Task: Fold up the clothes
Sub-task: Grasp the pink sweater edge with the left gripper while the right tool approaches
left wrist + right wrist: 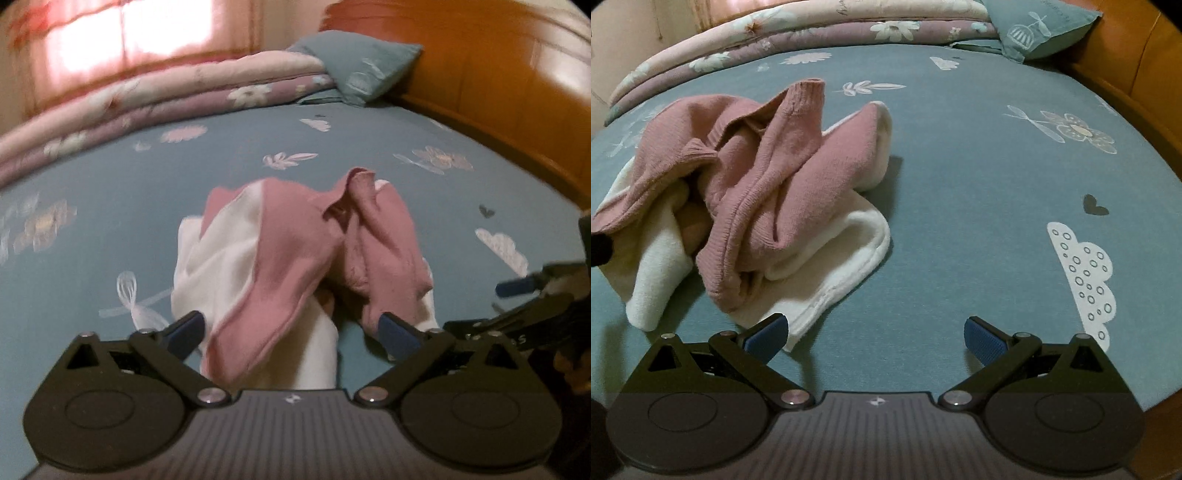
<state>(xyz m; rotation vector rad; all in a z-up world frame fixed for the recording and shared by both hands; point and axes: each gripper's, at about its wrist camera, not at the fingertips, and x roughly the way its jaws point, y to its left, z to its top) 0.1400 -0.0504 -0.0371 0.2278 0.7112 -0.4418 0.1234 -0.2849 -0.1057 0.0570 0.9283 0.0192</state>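
A pink and white knitted sweater [757, 192] lay crumpled in a heap on the blue bed sheet [960, 184], near the middle of the bed. The left gripper [291, 328] hovered over its near edge, jaws wide apart with cloth between them but not pinched. The right gripper [875, 332] hung just beside the white hem, jaws open and empty. The knit looked soft, light and floppy, likely to sag and stretch when lifted. The ribbed hem or shoulder seams seemed the surest places to pinch.
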